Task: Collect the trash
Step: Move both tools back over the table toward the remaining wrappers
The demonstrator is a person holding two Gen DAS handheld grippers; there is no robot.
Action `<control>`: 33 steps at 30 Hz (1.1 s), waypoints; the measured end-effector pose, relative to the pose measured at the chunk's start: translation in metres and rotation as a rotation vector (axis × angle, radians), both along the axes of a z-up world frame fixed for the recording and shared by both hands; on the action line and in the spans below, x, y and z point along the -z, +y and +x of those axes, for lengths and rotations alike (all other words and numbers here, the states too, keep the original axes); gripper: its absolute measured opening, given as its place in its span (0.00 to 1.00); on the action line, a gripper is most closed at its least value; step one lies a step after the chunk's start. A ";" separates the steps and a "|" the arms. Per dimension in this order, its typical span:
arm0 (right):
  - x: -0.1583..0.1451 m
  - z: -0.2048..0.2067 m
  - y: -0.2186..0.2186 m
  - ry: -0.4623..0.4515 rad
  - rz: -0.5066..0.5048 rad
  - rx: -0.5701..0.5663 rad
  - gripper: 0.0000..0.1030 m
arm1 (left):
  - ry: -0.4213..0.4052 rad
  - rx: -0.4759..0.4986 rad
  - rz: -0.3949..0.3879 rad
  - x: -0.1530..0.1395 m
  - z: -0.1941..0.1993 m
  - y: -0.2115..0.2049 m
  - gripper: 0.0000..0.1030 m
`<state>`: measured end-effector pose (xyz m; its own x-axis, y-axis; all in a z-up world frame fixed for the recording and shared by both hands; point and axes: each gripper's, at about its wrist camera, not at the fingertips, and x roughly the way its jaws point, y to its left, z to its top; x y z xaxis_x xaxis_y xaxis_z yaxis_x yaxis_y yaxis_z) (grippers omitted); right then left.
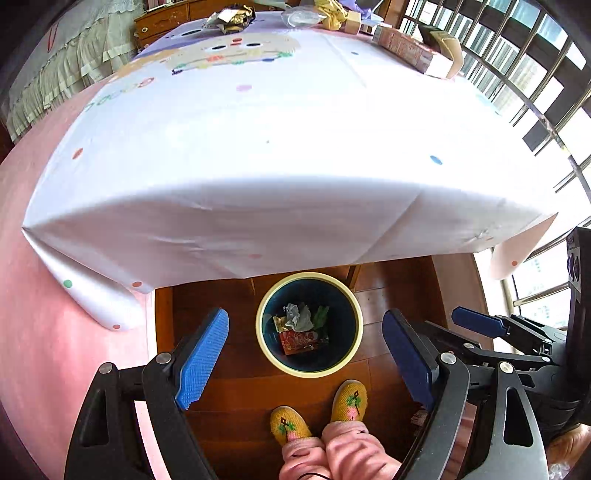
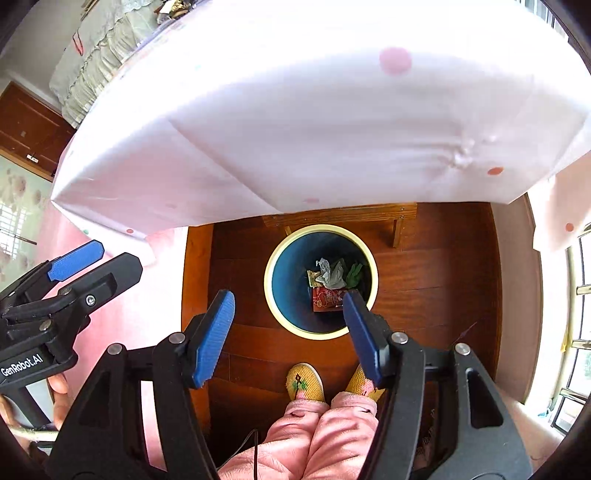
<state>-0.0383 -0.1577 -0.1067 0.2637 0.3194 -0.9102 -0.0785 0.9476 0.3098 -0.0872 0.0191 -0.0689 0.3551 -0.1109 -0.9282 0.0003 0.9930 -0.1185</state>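
Trash is seen lying at the bottom of a round bin with a pale yellow rim and dark blue inside: a crumpled grey paper, a red printed wrapper, a green scrap and a gold foil piece, all heaped together. The bin stands on the wooden floor, straight ahead of the left gripper and between its two blue pads, which are spread wide with nothing held between them. From the right wrist view the same bin is found ahead and slightly to the right of the right gripper, whose pads are likewise held well apart and empty; its right pad overlaps the bin's rim in the picture. Beyond the bin, a table draped in a white dotted tablecloth fills the upper view, and more wrappers and boxes are seen at its far edge. Below both grippers, two yellow embroidered slippers and pink trouser legs are visible just short of the bin. Each gripper is seen at the edge of the other's view.
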 end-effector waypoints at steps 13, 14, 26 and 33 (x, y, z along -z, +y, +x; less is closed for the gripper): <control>-0.162 -0.012 -0.007 -0.171 0.010 -0.072 0.59 | -0.114 -0.006 -0.005 -0.159 -0.011 -0.001 0.84; -0.173 -0.013 -0.007 -0.186 0.012 -0.075 0.59 | -0.125 -0.009 -0.002 -0.173 -0.008 0.000 0.84; -0.256 0.024 -0.015 -0.357 0.043 -0.140 0.59 | -0.246 -0.103 0.058 -0.266 0.020 0.008 0.84; -0.283 0.064 -0.005 -0.438 0.015 -0.193 0.59 | -0.275 -0.094 0.109 -0.287 0.044 0.003 0.79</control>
<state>0.0258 -0.1627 0.1765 0.5562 0.4126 -0.7214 -0.3786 0.8985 0.2220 -0.0429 0.0217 0.2183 0.5988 0.0295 -0.8003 -0.0750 0.9970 -0.0193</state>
